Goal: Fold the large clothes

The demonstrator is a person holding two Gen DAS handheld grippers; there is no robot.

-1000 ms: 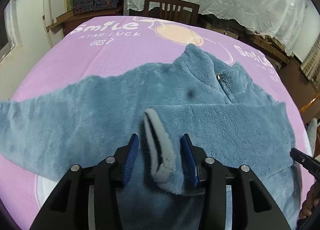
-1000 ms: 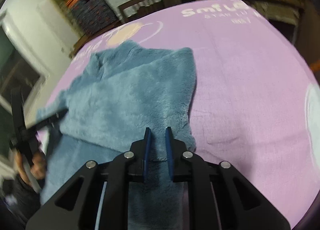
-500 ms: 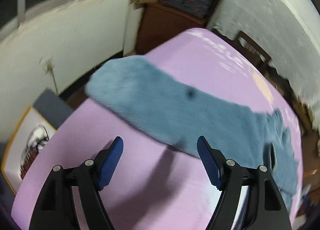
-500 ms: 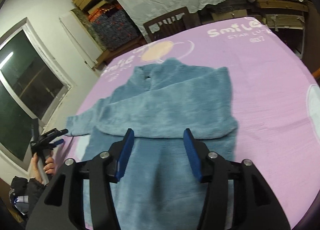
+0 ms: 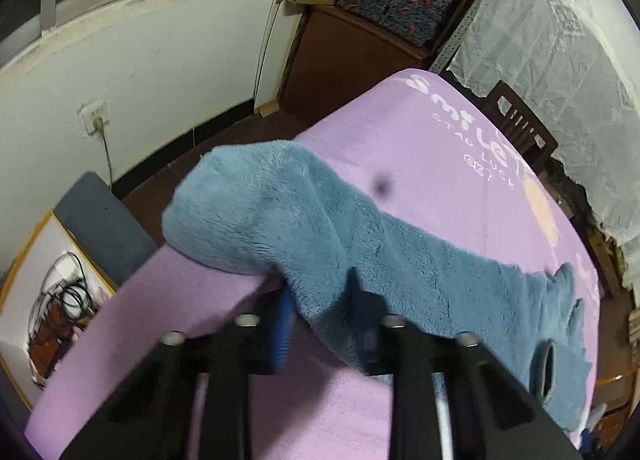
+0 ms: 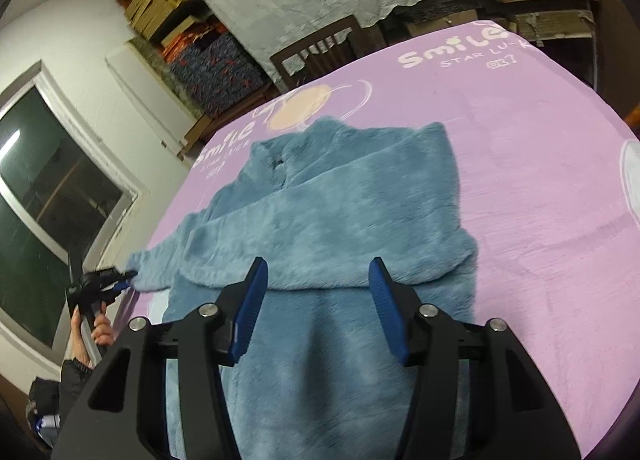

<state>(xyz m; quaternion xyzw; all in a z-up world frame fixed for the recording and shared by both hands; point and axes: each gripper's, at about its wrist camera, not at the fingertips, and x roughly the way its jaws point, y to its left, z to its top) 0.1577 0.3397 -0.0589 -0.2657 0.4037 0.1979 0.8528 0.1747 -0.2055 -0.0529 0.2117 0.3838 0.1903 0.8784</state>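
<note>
The blue fleece jacket (image 6: 332,220) is spread on the purple sheet (image 6: 540,188), one sleeve (image 5: 280,216) already folded across. The other sleeve's edge, at nine o'clock, is pinched by the left gripper (image 5: 324,324). The right gripper (image 6: 316,300) is held agape. The jacket is judged soft, bulky, floppy; it is best gripped near the cuff.

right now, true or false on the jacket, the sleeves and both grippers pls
1. The left gripper has its jaws around the end of a sleeve. True.
2. The right gripper is clamped on the jacket. False: its jaws are open, holding nothing.
3. The other sleeve is folded across the jacket's front. True.
4. The jacket lies on a green cloth. False: the cloth is purple, with Smile printed on it.
5. A wooden chair stands beyond the far edge. True.
</note>
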